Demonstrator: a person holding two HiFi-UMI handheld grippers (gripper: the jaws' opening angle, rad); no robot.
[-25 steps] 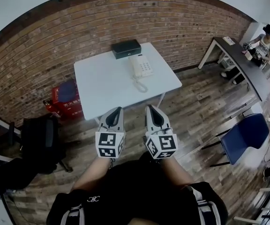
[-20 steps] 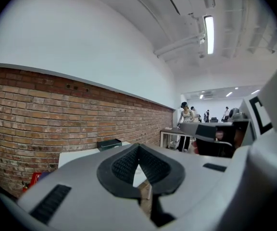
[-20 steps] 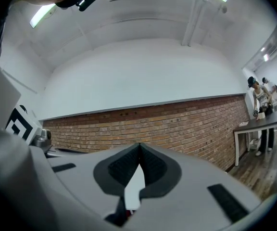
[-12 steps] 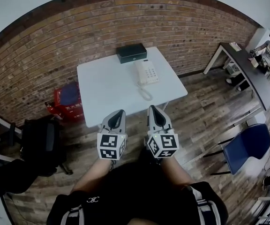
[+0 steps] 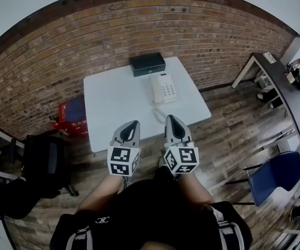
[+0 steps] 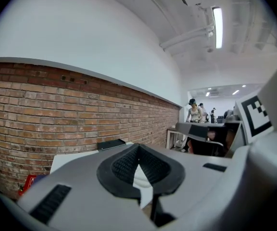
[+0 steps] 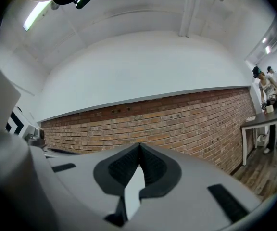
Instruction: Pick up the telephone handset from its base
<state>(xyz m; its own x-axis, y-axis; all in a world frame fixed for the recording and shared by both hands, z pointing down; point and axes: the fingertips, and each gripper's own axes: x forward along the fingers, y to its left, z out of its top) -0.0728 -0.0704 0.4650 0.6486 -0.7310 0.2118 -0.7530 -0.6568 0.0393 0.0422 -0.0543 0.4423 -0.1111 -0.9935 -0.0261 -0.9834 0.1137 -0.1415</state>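
1. Here, the telephone [image 5: 163, 87] sits on the white worktop [image 5: 113, 103], its handset [image 5: 155, 89] not yet lifted and too small to make out in detail.
2. The left claw [image 5: 134, 123] and right claw [image 5: 170, 117] hang at the worktop's near edge, apart from the telephone, each pressed together on nothing.
3. In the left gripper view, the claw's own body hides nearly all of the telephone. The right gripper view shows only a brick wall [image 7: 186, 124] beyond its claw.

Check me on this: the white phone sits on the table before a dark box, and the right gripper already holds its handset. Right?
Not quite. The right gripper holds nothing: the right gripper view shows its jaws shut and empty. The handset is on the phone, on the table before the dark box.
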